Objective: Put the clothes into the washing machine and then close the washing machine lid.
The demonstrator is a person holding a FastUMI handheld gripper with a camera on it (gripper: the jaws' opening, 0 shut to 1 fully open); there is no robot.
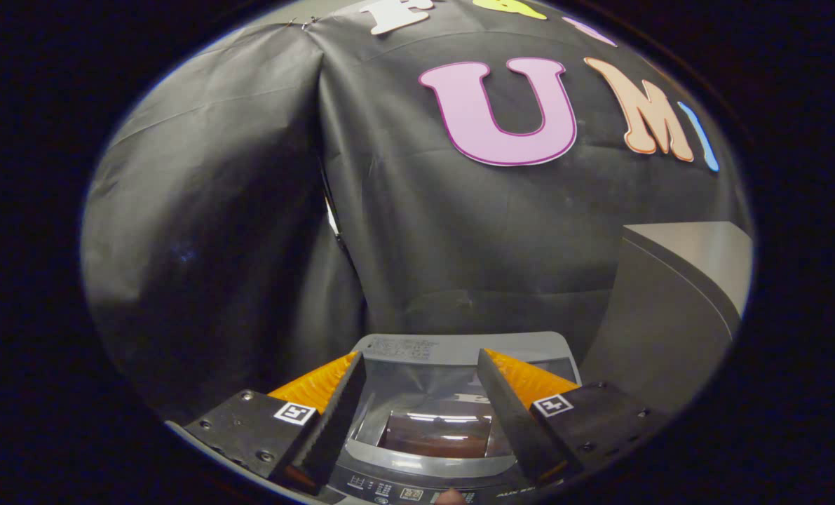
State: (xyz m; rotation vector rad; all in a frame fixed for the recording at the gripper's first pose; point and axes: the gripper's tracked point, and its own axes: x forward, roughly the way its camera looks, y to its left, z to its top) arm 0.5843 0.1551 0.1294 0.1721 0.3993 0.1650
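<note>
Gripper view: gripper [421, 365] open above closed washing machine lid [435, 393]; grey cabinet [669, 315] alongside.

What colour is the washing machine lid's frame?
Grey, with a clear window, seen between the open gripper fingers on the washing machine lid in the gripper view.

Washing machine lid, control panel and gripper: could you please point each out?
Washing machine lid [435, 428], gripper view, on its window.
Control panel [389, 489], gripper view, on its buttons.
Gripper [421, 368], gripper view, midway between open fingertips.
</note>
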